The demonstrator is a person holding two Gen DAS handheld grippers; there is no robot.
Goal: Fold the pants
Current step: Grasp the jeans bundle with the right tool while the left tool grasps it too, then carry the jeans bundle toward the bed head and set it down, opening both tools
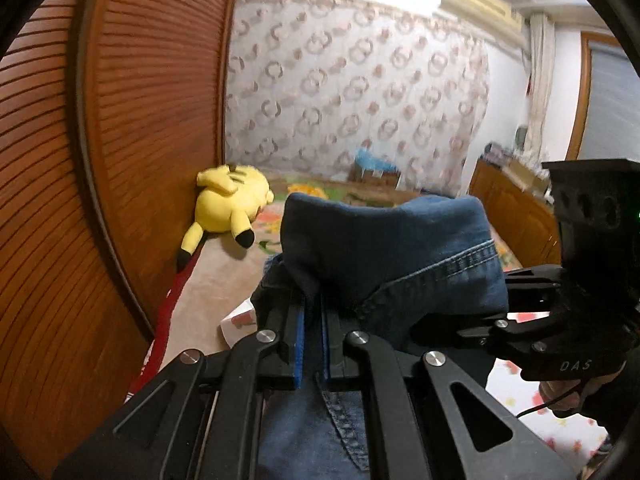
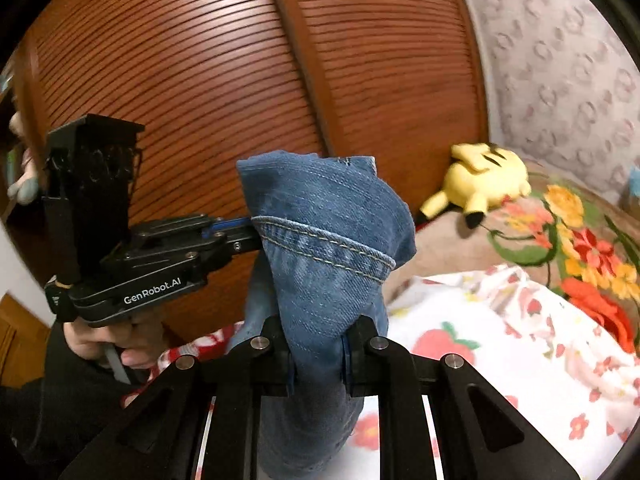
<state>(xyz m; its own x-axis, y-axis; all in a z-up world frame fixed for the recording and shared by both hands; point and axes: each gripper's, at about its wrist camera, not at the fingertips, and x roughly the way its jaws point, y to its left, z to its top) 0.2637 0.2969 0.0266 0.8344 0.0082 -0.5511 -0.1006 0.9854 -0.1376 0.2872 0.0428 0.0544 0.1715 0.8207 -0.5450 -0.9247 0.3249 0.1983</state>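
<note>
My left claw (image 1: 312,344) pinches the denim pants (image 1: 392,248) nearly flat, and my right claw (image 2: 318,354) clamps another bunched hem, both held above the bed. Only the right view shows the strawberry sheet (image 2: 500,344) and floral blanket (image 2: 580,248); the left alone shows the far air conditioner (image 1: 480,4).

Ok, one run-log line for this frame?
left tool: shut on jeans | right tool: shut on jeans | jeans: held up above bed | fold: not done

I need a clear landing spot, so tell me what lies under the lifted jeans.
Under the jeans, the strawberry-print sheet shows on the bed; the denim covers the patch directly beneath it.
</note>
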